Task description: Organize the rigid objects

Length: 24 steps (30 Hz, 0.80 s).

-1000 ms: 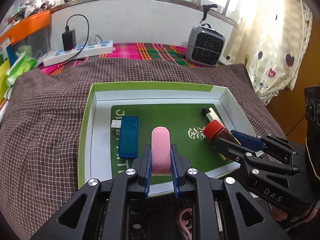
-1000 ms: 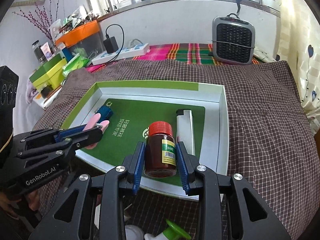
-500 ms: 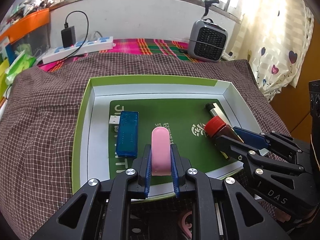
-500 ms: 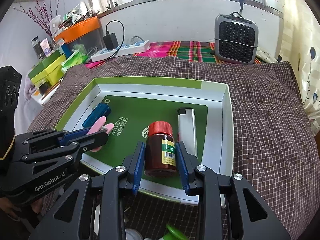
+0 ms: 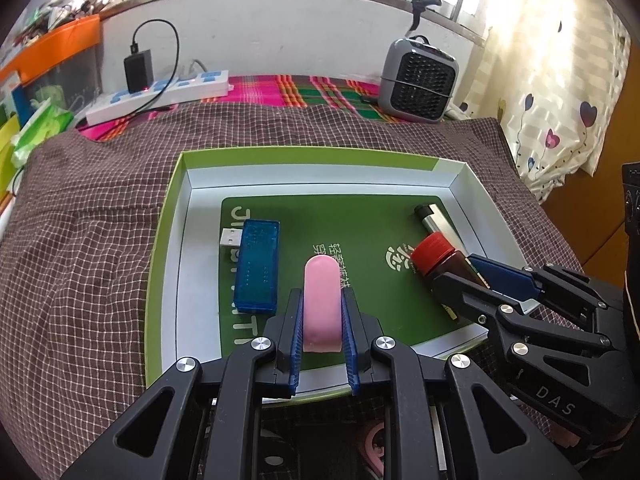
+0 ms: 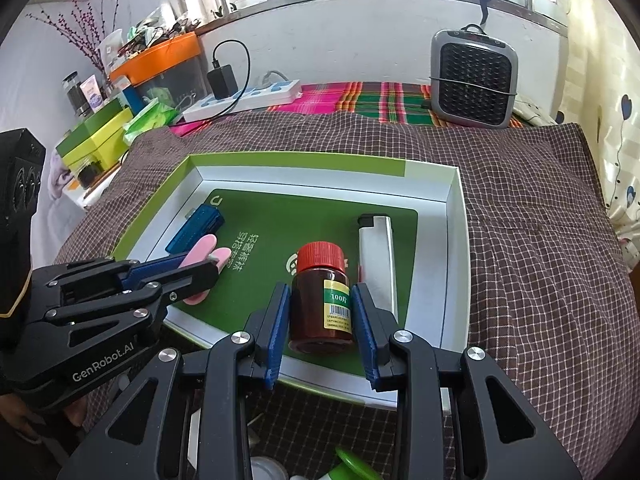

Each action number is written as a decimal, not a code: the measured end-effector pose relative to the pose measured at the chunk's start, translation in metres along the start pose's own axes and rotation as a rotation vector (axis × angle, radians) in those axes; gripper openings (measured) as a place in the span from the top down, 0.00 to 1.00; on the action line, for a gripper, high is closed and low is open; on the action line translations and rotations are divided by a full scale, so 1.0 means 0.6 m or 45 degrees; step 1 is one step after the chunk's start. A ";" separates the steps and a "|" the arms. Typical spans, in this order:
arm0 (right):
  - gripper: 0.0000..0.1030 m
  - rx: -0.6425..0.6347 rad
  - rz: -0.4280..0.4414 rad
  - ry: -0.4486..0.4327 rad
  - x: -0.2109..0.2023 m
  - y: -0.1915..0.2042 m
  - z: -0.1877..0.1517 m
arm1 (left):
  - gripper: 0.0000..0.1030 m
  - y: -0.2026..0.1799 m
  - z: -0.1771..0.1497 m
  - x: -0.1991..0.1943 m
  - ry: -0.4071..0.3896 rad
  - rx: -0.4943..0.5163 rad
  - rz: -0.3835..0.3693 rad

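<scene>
Nothing among the objects has shifted since the earlier frames; both grippers hold the same grips, and only the framing of the tray differs slightly.

The left gripper (image 5: 322,312) has its blue pads closed on a pink rounded bar (image 5: 322,300), which points away from the camera, apparently just above the green floor of the tray; whether it touches the floor cannot be told. From the right wrist view, the same gripper (image 6: 200,264) enters from the left with the pink bar (image 6: 206,254) pinched between its fingers.

The right gripper (image 6: 322,316) is clamped on an amber pill bottle (image 6: 320,308) with a red cap and a yellow-green label, near the tray's front edge. In the left wrist view that gripper (image 5: 464,276) reaches in from the right, gripping the bottle (image 5: 440,258).

A shallow tray (image 5: 176,216) with a lime-green rim and white inner walls sits on a brown checked cloth (image 5: 80,240). Inside it, a translucent blue USB device (image 5: 256,266) lies just left of the pink bar, and a silver lighter (image 6: 376,252) lies beside the bottle, toward the right wall.

Behind the tray are a white power strip (image 5: 160,94) with a black charger, a small grey heater (image 6: 474,80), and a bright striped cloth.
</scene>
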State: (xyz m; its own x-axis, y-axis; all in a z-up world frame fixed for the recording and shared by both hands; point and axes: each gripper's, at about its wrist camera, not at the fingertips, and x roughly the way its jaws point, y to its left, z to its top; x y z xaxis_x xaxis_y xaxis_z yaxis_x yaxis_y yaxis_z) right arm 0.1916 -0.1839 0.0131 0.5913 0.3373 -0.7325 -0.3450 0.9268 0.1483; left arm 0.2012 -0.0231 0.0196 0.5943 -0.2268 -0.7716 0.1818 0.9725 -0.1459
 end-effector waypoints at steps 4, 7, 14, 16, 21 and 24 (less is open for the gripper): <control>0.68 -0.004 -0.005 0.000 0.000 0.002 0.000 | 0.83 0.000 0.000 -0.001 -0.003 -0.001 -0.003; 0.68 -0.002 -0.007 0.001 -0.001 0.003 0.000 | 0.82 0.000 -0.001 -0.002 -0.003 -0.002 -0.003; 0.68 0.005 -0.008 0.000 -0.002 0.001 -0.001 | 0.78 -0.005 -0.002 -0.009 -0.006 0.001 -0.002; 0.68 0.001 -0.009 0.000 -0.003 0.003 -0.002 | 0.78 -0.006 -0.002 -0.011 -0.009 0.001 -0.003; 0.68 -0.006 -0.016 -0.007 -0.007 0.006 -0.003 | 0.75 -0.006 -0.003 -0.014 -0.011 0.001 0.004; 0.65 -0.005 -0.024 -0.010 -0.009 0.007 -0.005 | 0.74 -0.007 -0.005 -0.019 -0.017 0.007 0.018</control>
State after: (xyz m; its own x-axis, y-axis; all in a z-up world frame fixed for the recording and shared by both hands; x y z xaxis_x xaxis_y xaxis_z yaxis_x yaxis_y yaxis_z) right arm 0.1850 -0.1826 0.0158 0.6034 0.3210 -0.7300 -0.3368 0.9323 0.1316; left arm 0.1913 -0.0244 0.0270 0.6073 -0.2139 -0.7652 0.1777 0.9752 -0.1316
